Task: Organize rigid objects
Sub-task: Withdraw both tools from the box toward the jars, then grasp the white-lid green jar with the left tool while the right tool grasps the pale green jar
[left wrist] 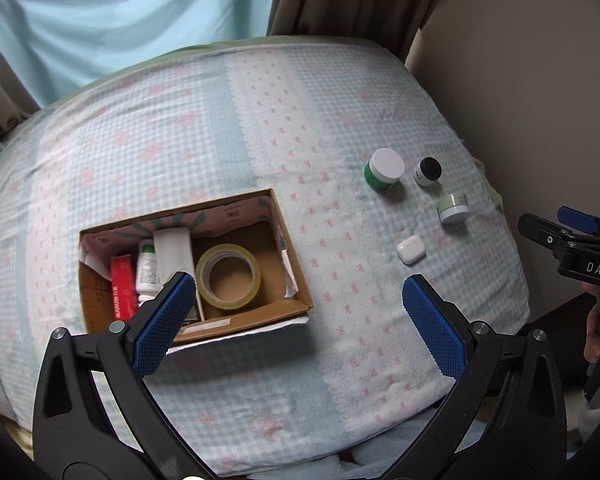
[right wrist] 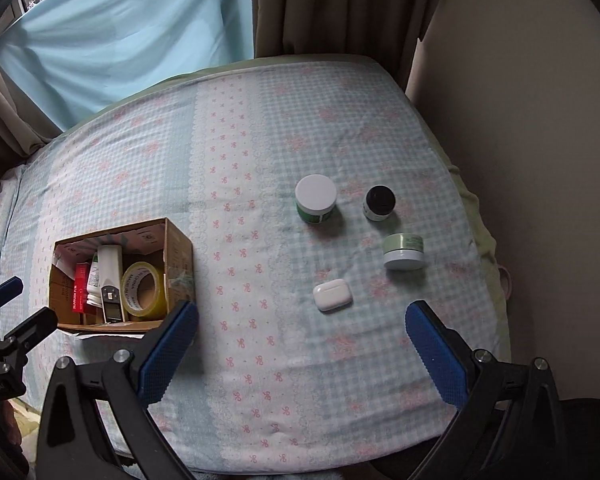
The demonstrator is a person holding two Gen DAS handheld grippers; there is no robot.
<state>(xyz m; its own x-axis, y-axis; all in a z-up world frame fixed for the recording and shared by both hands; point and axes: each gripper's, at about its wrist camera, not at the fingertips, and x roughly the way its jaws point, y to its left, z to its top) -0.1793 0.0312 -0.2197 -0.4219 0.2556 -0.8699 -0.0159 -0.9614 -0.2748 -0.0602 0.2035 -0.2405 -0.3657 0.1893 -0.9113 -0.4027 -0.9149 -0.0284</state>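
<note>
A cardboard box (left wrist: 296,276) (right wrist: 178,248) lies on the bed. It holds a tape roll (left wrist: 228,276) (right wrist: 142,290), a red carton (left wrist: 123,288), a white bottle (left wrist: 147,268) and a white device (right wrist: 110,276). To its right lie a white-lidded green jar (left wrist: 384,170) (right wrist: 316,199), a black-lidded jar (left wrist: 428,171) (right wrist: 379,203), a pale green jar (left wrist: 454,208) (right wrist: 404,252) and a white earbud case (left wrist: 411,250) (right wrist: 333,294). My left gripper (left wrist: 300,304) is open and empty above the box's near right corner. My right gripper (right wrist: 302,332) is open and empty, just short of the earbud case.
The bed has a blue checked sheet (right wrist: 252,152) with pink bows. Curtains (right wrist: 340,4) hang behind it and a beige wall (right wrist: 520,120) stands along its right side. The right gripper also shows in the left wrist view (left wrist: 572,240), and the left one in the right wrist view (right wrist: 8,320).
</note>
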